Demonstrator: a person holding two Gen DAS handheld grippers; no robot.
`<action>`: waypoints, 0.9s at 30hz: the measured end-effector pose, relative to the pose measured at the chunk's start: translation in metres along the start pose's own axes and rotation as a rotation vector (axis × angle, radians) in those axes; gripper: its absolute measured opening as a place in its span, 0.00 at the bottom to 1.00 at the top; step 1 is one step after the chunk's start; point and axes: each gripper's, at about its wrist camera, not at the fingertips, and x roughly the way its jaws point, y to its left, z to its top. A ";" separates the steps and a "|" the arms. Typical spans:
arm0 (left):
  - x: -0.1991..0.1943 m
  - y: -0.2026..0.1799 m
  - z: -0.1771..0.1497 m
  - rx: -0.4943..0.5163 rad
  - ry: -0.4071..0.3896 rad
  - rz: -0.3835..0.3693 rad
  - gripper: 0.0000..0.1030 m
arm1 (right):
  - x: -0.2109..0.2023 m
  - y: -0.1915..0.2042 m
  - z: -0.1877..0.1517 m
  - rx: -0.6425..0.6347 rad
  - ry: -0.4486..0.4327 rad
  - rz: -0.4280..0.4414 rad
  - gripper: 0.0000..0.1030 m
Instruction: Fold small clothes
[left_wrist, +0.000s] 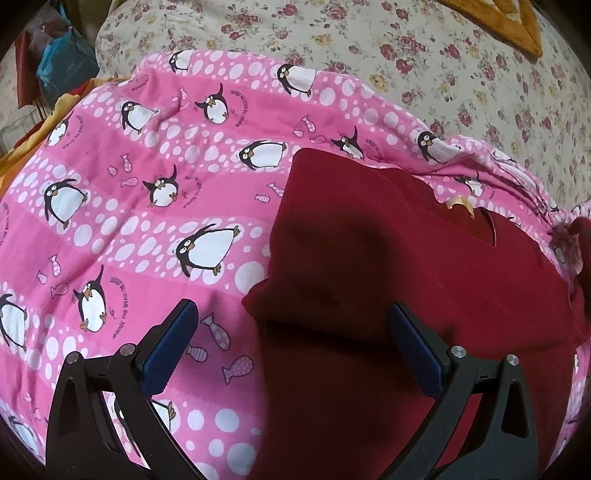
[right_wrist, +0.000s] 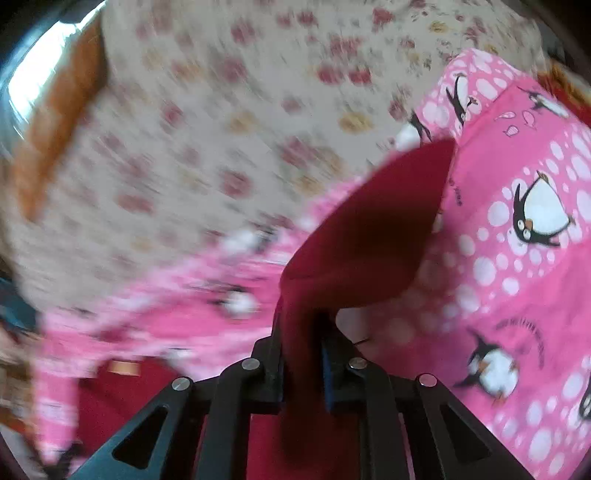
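- Red garment (left_wrist: 388, 266) lies on the pink penguin blanket (left_wrist: 147, 177), near its right edge.
- Left gripper (left_wrist: 291, 332) hangs wide apart, empty.
- Right gripper (right_wrist: 303, 354) pinches the red garment's raised corner.

A pink penguin-print blanket (left_wrist: 147, 206) is spread directly beneath and ahead of the gripper, over a cream floral bedsheet (left_wrist: 443, 74) seen farther ahead. An orange cloth (left_wrist: 517, 22) is seen beyond, and bright window light (right_wrist: 33, 77) far left.
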 end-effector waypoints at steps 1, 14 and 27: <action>-0.001 0.000 0.000 -0.002 -0.002 -0.001 0.99 | -0.014 0.008 -0.002 -0.015 -0.006 0.061 0.13; -0.018 0.010 0.003 -0.088 -0.058 -0.120 0.99 | -0.047 0.195 -0.164 -0.607 0.217 0.317 0.51; -0.025 0.006 0.008 -0.132 -0.081 -0.209 0.99 | -0.046 0.198 -0.195 -0.604 0.206 0.264 0.74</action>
